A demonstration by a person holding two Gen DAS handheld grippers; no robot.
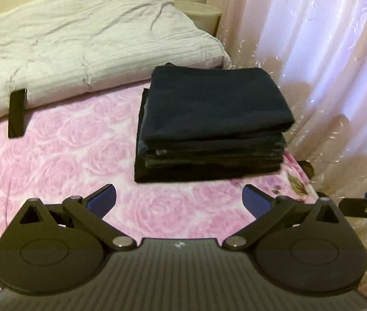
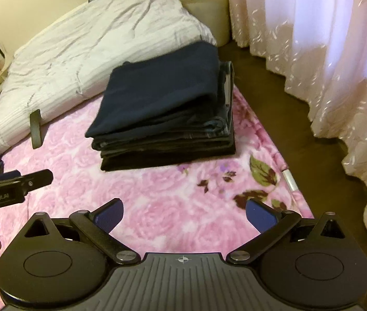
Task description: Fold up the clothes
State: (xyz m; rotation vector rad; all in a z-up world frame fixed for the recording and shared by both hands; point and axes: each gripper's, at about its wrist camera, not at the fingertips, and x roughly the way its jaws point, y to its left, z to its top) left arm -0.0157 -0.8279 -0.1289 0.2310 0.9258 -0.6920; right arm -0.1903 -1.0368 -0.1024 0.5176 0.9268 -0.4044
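Both tongs, left (image 1: 179,202) and right (image 2: 184,213), were spread, empty. Folded stack (image 1: 209,127) on bed (image 1: 54,160): soft, heavy; grip bottom edges.

Left gripper (image 1: 179,202), right gripper (image 2: 184,213): fingers spread wide, holding nothing.

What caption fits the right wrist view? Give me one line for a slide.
Open right gripper hovers over the pink floral blanket, facing a stack of folded dark clothes.
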